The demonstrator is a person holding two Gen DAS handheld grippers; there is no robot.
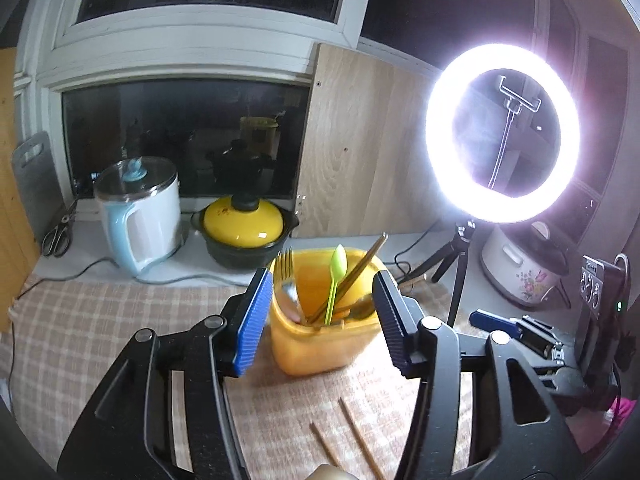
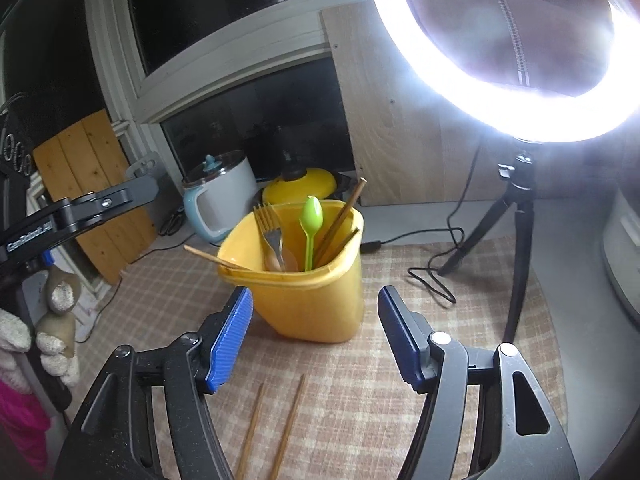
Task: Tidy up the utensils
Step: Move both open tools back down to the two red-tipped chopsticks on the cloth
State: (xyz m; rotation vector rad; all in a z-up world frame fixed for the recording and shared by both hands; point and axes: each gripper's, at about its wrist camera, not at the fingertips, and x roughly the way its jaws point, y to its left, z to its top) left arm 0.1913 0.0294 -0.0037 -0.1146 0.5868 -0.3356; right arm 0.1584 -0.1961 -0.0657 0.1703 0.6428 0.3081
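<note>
A yellow plastic holder stands on the checked cloth. In it are a metal fork, a green spoon, wooden chopsticks and a spoon bowl. Two loose chopsticks lie on the cloth in front of it. My left gripper is open, its blue pads on either side of the holder, apart from it. My right gripper is open and empty, just before the holder and above the loose chopsticks.
A ring light on a tripod stands at the right, its cable on the cloth. A white kettle and a yellow-lidded pot stand behind. A rice cooker is at the far right.
</note>
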